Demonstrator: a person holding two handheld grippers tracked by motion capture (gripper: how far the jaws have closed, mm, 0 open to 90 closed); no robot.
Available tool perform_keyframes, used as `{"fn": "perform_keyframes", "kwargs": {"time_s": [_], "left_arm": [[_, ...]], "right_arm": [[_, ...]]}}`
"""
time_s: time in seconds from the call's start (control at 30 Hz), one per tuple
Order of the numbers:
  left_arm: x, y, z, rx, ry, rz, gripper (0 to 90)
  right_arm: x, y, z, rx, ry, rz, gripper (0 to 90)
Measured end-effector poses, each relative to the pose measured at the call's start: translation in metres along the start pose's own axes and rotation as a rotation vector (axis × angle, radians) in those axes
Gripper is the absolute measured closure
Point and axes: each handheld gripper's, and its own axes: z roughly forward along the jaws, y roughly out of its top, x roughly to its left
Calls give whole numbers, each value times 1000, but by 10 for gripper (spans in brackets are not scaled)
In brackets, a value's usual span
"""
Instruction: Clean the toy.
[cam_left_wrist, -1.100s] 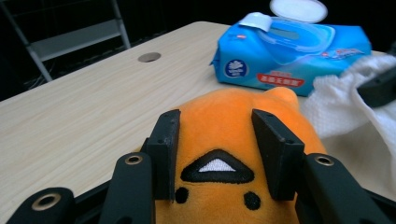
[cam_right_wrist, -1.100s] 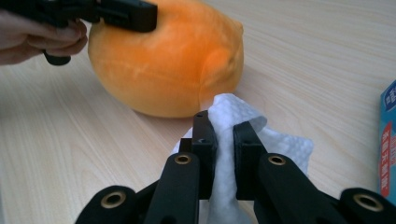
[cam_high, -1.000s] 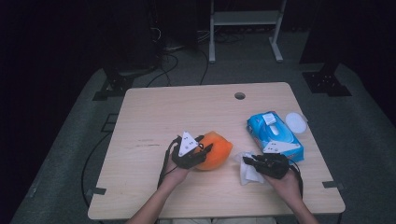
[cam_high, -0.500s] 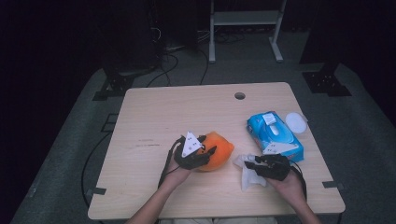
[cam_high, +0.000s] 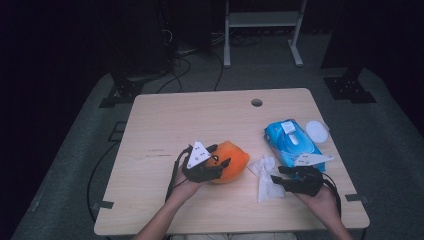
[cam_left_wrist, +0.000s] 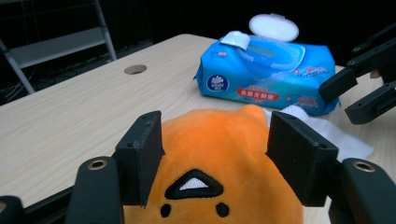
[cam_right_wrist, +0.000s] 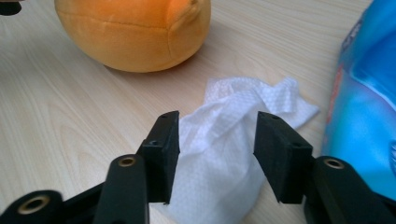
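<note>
Between just-opened right gripper (cam_right_wrist: 215, 140) jaws — white wipe (cam_right_wrist: 224, 154)

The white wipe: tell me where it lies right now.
In the high view the white wipe lies flat on the table's right half, between the orange plush toy and the blue wipes pack, between the right gripper's open jaws.

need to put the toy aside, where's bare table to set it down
The table's whole left side and the far strip around the cable hole are bare. Crowded: the near right, where the orange plush toy, the white wipe and the blue wipes pack lie close together.
</note>
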Motion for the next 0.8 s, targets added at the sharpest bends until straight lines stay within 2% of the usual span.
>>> {"fn": "perform_keyframes", "kwargs": {"time_s": [0.1, 0.17, 0.47, 0.63, 0.8], "left_arm": [[0, 2, -4, -10, -5, -8, 325], [0, 2, -6, -6, -5, -11, 306], [3, 1, -24, -25, 6, -20, 281], [9, -2, -34, -23, 23, -38, 273], [13, -10, -44, -1, 38, -37, 264]], "right_arm": [[-3, -3, -5, -10, 5, 16, 460], [-4, -4, -8, -8, -7, 8, 436], [-5, -2, -15, -32, 11, 9, 422], [-5, -5, -16, -32, 15, 8, 414], [-5, -5, -18, -37, 16, 16, 409]]}}
